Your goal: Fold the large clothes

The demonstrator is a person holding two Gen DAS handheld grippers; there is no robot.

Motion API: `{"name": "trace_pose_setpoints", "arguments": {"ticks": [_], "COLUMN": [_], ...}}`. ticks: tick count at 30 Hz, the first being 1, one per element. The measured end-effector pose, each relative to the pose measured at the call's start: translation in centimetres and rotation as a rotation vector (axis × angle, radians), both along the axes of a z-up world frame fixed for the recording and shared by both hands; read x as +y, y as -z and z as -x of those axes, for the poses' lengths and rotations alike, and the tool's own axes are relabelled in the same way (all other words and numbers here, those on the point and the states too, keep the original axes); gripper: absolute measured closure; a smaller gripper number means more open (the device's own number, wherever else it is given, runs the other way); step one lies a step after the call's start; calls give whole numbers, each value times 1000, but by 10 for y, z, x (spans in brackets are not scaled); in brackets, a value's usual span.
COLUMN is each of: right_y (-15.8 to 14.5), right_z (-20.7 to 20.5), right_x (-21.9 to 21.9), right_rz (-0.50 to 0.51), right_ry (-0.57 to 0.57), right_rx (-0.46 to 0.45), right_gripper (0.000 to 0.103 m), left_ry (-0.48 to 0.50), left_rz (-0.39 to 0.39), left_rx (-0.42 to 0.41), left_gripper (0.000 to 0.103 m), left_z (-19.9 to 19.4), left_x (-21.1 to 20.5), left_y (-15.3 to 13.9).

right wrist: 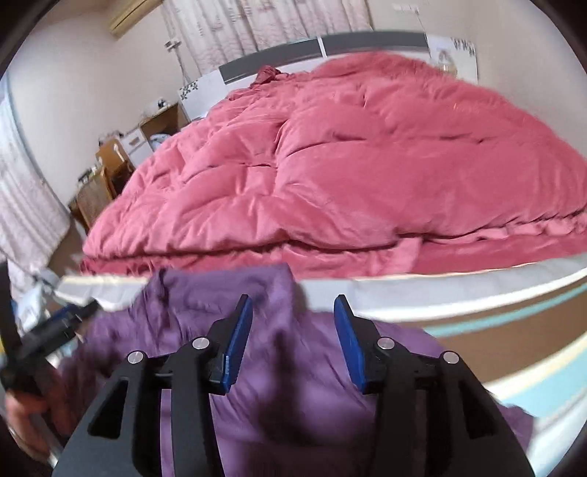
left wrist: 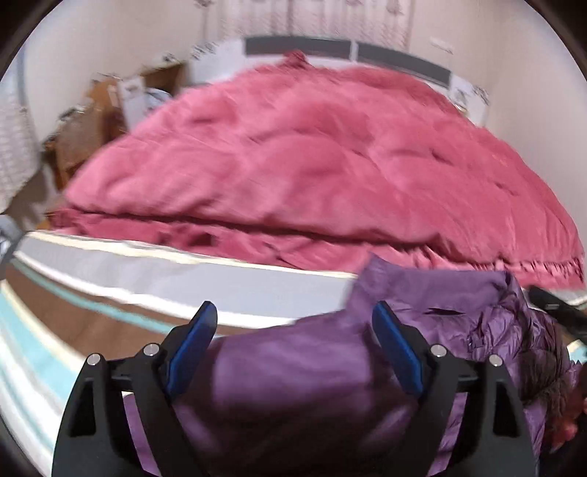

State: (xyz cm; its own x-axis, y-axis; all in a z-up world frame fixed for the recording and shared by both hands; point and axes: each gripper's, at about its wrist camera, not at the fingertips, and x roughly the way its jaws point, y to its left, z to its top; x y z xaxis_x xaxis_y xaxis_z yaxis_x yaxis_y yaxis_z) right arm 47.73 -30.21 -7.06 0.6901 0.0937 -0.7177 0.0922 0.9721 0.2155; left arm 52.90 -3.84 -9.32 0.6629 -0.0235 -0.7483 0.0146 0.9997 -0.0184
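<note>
Left gripper [left wrist: 293, 323]: jaws spread wide, blue pads [left wrist: 190, 352] clear of any cloth, nothing grasped; the purple padded jacket [left wrist: 293, 374] lies beneath and between them, filling the view from 5 to 7 o'clock and bunching up toward 3 o'clock, where its fur-trimmed edge [left wrist: 546, 370] shows. Right gripper [right wrist: 293, 326]: jaws parted about halfway, released, its pads [right wrist: 238, 345] standing clear over the same jacket [right wrist: 286, 403], whose raised collar [right wrist: 227, 290] sits just beyond the fingertips at 12 o'clock. In the right wrist view, a hand [right wrist: 25, 407] at 8 o'clock carries the other gripper, blurred. The jacket rests at the near edge of the bed, on a striped sheet [left wrist: 44, 352] of white, teal and brown bands. Beyond it, a rumpled pink quilt [right wrist: 348, 165] covers most of the mattress. Farther back, a grey headboard [right wrist: 279, 55] stands at 12 o'clock, wooden furniture [right wrist: 110, 161] at 10 o'clock, and pale curtains [right wrist: 264, 22] behind.
</note>
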Motion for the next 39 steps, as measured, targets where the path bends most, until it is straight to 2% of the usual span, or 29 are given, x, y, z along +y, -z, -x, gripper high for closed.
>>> {"name": "trace_pose_setpoints", "arguments": {"ticks": [1,3,6,7,11,14,16,20,21,22,24,26,29,33,36,39], "right_y": [3,17,38,47,60,61,60,47,38,31,20,9,2,-5,6,29], "right_z": [10,15,11,8,2,0,1,7,16,25,39,57,78,109,119,119], "right_x": [2,8,10,11,8,11,11,14,13,12,12,16,25,38,43,42], "right_rz": [38,97,133,175,218,254,261,256,243,234,213,228,255,290,287,299], "right_ry": [-9,-28,-9,12,62,70,70,50,52,62,70,63,51,35,32,58], "right_rx": [10,46,92,104,96,92,93,87,66,48,24,2,-4,-23,12,72], "right_gripper": [57,62,65,65,67,67,67,65,58,44,36,36,36,36,36,36], "left_ry": [-23,-82,-84,-88,-100,-153,-172,-167,-161,-151,-132,-91,-42,-50,-50,-66], "left_rz": [-2,-7,5,-10,-116,-114,-102,-183,-213,-240,-262,-251,-194,-133,-115,-153], "left_rx": [-4,4,93,119,87,88,92,89,94,96,71,31,47,54,31,7], "left_gripper": [20,30,35,35,24,14,11,10,8,6,2,2,2,2,2,2], "left_z": [9,25,30,28,22,16,12,14,15,18,29,47,70,102,127,144], "left_x": [10,25,31,30,24,32,36,24,21,18,15,13,13,17,20,23], "left_y": [-5,-4,21,32,49,53,56,51,48,44,34,24,22,21,18,21]}}
